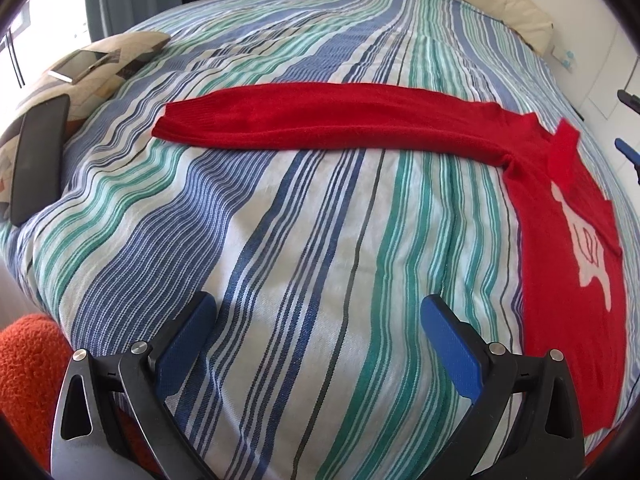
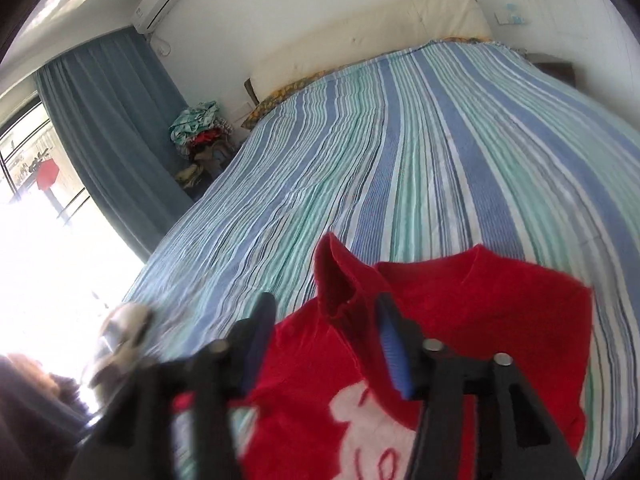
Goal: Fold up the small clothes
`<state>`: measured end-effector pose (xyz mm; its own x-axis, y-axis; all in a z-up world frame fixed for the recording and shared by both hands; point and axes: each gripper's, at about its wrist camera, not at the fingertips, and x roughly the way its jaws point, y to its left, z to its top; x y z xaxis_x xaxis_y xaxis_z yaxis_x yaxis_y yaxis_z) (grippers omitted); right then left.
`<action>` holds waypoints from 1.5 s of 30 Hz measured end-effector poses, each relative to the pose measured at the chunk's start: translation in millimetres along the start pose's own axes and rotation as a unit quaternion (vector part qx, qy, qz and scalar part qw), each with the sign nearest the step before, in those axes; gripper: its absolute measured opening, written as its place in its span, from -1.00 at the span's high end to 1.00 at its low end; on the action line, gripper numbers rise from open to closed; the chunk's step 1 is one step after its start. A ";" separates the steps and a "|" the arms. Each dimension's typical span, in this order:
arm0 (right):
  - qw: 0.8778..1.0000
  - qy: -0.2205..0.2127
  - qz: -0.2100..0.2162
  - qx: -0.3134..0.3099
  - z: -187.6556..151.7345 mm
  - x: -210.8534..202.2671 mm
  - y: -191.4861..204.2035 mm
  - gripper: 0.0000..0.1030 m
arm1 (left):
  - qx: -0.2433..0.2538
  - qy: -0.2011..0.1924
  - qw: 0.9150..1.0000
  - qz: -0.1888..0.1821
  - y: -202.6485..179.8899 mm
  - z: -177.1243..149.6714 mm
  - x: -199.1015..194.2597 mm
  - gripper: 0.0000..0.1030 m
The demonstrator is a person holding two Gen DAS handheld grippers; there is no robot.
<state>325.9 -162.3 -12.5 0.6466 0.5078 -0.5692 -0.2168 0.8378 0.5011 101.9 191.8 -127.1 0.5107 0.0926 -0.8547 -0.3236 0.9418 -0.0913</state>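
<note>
A small red sweater (image 1: 560,216) with a white figure on its chest lies flat on the striped bedspread (image 1: 304,248). One long sleeve (image 1: 304,120) stretches out to the left. My left gripper (image 1: 316,320) is open and empty, low over the bedspread, in front of the sleeve. In the right wrist view my right gripper (image 2: 324,320) is open above the sweater (image 2: 472,312), with a raised fold of red cloth (image 2: 336,276) standing between its fingers. The right gripper's blue tips (image 1: 628,152) show at the right edge of the left wrist view.
A patterned cushion (image 1: 100,76) at the left holds a dark flat device (image 1: 38,156) and a small book. An orange fuzzy item (image 1: 28,364) sits at the bed's lower left. A clothes pile (image 2: 200,132), curtain and window lie far left. A cream headboard (image 2: 360,40) backs the bed.
</note>
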 end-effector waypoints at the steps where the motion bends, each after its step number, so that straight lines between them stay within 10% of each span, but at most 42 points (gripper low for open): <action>1: 1.000 0.011 0.023 0.014 -10.2 10.0 -2.7 -0.66 | 0.002 0.000 1.000 0.001 -0.7 -0.3 0.1 -0.98; 7: 0.998 0.047 0.043 0.006 -54.5 -0.2 -33.7 -0.66 | 0.000 0.002 1.000 -0.004 0.1 0.0 -0.4 -0.98; 12: 0.994 0.026 -0.101 -0.031 -69.0 -71.7 -116.0 -0.66 | -0.009 0.003 1.000 -0.009 1.9 1.5 0.2 -0.98; 15: 0.973 0.052 -0.212 -0.079 -79.6 -97.3 -160.1 -0.66 | -0.005 0.003 1.000 -0.001 -2.5 2.0 3.0 -0.98; 22: 0.933 0.137 -0.260 -0.209 -102.0 -48.5 -168.0 -0.66 | 0.034 0.001 0.999 0.032 -14.8 -7.0 4.2 -0.98; 28: 0.875 0.063 -0.408 -0.252 -94.9 -30.9 -179.1 -0.47 | 0.032 0.002 0.999 0.037 -13.3 -7.4 4.5 -0.98; 34: 0.870 0.060 -0.426 -0.239 -100.1 -38.5 -193.3 -0.53 | 0.040 0.006 0.998 0.041 -14.8 -6.2 8.1 -0.98; 45: 0.923 0.059 -0.339 -0.174 -85.0 -102.2 -194.1 -0.53 | 0.033 0.007 0.999 0.037 -14.7 -4.5 8.7 -0.98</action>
<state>239.7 -359.8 -107.0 0.6398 -0.1547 -0.7529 -0.0277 0.9743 -0.2237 107.5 177.4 -135.5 0.4752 0.1582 -0.8655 -0.3071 0.9517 0.0053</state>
